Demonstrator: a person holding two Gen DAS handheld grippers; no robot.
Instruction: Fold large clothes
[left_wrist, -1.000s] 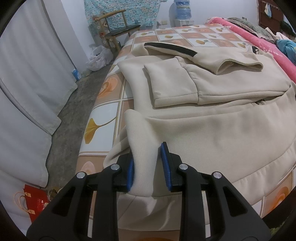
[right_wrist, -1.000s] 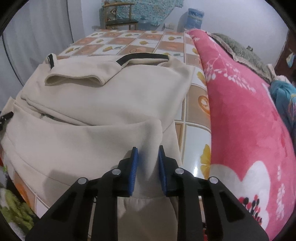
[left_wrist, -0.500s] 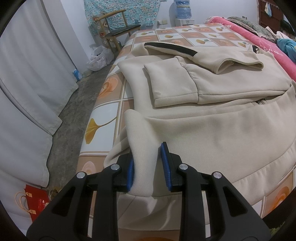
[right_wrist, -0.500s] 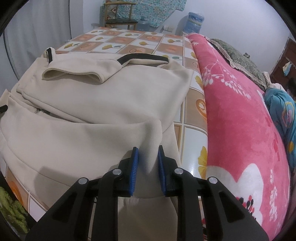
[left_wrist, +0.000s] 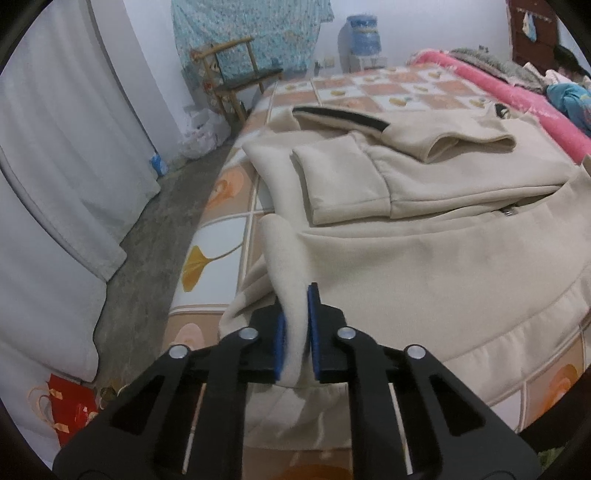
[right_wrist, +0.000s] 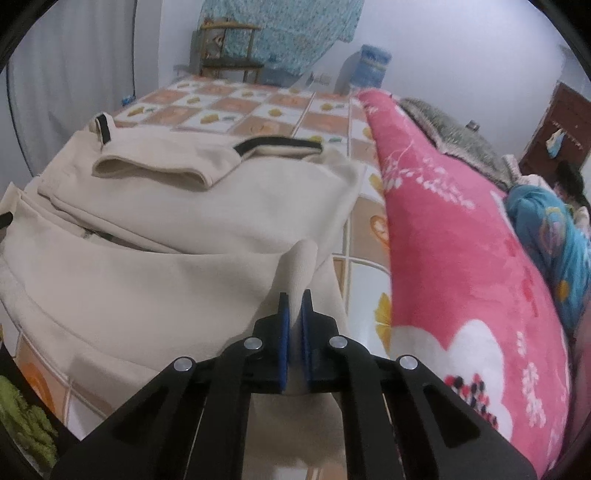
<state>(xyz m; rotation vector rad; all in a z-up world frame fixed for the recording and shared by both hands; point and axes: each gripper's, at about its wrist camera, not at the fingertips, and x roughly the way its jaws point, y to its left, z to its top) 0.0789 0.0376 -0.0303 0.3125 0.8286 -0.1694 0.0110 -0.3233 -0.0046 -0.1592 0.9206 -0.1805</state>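
A large beige jacket (left_wrist: 424, 277) with black trim lies spread on the bed, its sleeve folded across the chest. My left gripper (left_wrist: 295, 306) is at the jacket's near left hem corner; its jaws are closing, and the blue pads pinch a ridge of the ribbed hem. In the right wrist view the same jacket (right_wrist: 147, 277) fills the left side. My right gripper (right_wrist: 295, 299) is shut on the near right hem corner, which stands up as a thin peak between the pads.
The bed sheet (left_wrist: 218, 236) has an orange and white tile pattern. A pink flowered blanket (right_wrist: 461, 258) rises right of the jacket, and a person in blue (right_wrist: 546, 229) lies beyond it. White curtains (left_wrist: 74, 147), a wooden chair (left_wrist: 236, 74) and a red bag (left_wrist: 70, 406) stand left of the bed.
Both grippers' jaws have closed from loosely straddling the hem to pinching it. The right gripper has risen a little, drawing its corner up into a peak.
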